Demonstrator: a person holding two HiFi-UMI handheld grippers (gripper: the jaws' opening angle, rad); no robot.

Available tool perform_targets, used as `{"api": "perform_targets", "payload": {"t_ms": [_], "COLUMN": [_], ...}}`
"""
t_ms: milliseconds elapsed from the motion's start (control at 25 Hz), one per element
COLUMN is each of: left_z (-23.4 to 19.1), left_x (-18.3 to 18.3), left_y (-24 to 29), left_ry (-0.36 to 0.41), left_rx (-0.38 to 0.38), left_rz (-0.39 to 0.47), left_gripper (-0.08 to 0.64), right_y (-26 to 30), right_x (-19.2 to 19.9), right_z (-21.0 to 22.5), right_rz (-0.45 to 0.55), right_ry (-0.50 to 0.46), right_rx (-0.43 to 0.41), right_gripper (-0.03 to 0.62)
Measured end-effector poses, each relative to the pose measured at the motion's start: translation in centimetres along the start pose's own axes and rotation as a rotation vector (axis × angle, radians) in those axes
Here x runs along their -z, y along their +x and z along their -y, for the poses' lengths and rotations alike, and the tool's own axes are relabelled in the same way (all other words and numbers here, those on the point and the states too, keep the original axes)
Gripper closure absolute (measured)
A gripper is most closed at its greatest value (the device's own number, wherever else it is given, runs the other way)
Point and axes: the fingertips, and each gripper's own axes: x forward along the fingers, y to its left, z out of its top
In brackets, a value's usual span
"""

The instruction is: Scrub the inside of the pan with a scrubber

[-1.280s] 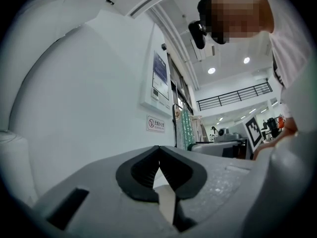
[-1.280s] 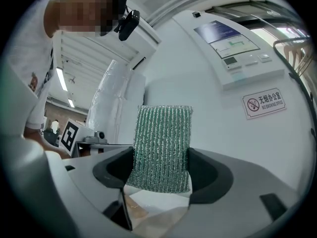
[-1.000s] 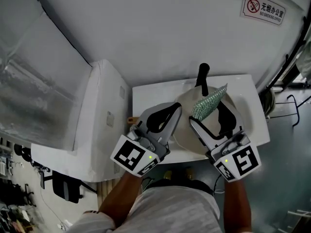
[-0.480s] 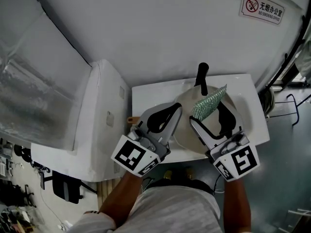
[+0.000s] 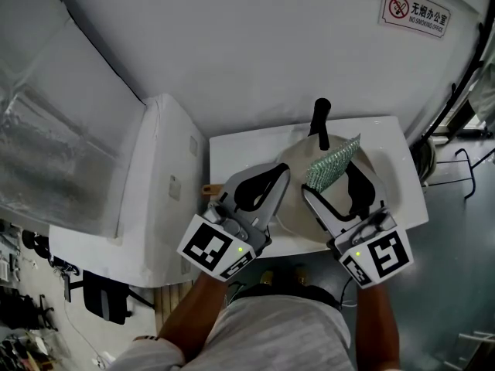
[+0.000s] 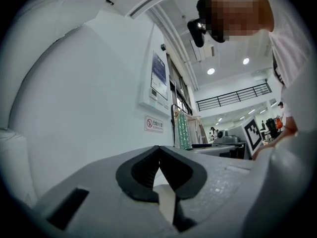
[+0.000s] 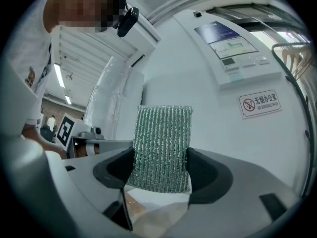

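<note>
Scrubbing looks not started, or paused. Pan (image 5: 292, 207) sits on white table (image 5: 232, 153) in front of the person, black handle (image 5: 321, 120) pointing away toward the wall. Right gripper (image 5: 331, 178) is clamped on the green scrubber (image 7: 161, 148), 2 pads pressing its sides, about half of it sticking out past the tips. Scrubber hangs over the pan's far half, and the right gripper view shows only wall behind it, so it reads as held level above the pan, not on the surface. Left gripper (image 5: 278, 175) has its jaws fully together with nothing in them, hovering over the pan's near-left rim. No foam or wet marks visible inside the pan. Left to do: lower scrubber onto inner surface, rub it round, probably steadying the pan.
</note>
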Motion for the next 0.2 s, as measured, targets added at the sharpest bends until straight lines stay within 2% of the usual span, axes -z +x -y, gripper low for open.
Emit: {"api": "perform_targets", "payload": {"t_ms": [200], "left_z": [0.23], "left_x": [0.03], "left_y": [-0.06], "left_ry": [-0.001], "left_rx": [0.0], "left_rz": [-0.001], "left_gripper": [0.545], "right_y": [-0.18], "right_x": [-0.03], "right_z": [-0.09], "right_rz": [0.0], "right_ry": [0.001], "right_rx": [-0.003], "right_gripper": [0.253]}}
